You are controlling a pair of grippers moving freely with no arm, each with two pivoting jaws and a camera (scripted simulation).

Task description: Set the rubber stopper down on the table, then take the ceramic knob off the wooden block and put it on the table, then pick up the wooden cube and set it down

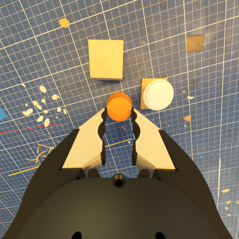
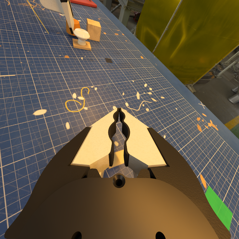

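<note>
My left gripper [image 1: 119, 109] points down at the table, its fingertips closed on the sides of the orange rubber stopper [image 1: 119, 108]. In the right wrist view the stopper [image 2: 76, 23] sits low at the table under the left gripper's finger [image 2: 68, 15]; I cannot tell whether it touches. The white ceramic knob [image 1: 158, 94] stands on a thin wooden block [image 1: 142, 93] just right of the stopper. The wooden cube [image 1: 106, 59] stands beyond. My right gripper [image 2: 119, 109] is shut and empty over the mat, far from the knob [image 2: 82, 33], block [image 2: 82, 46] and cube [image 2: 93, 29].
The blue grid mat [image 2: 38, 64] covers the table, whose edge [image 2: 181, 82] runs along the right. Yellow screens [image 2: 187, 38] stand beyond it. A red flat object [image 2: 84, 3] lies at the far end. A green patch [image 2: 218, 206] marks the mat near my right gripper.
</note>
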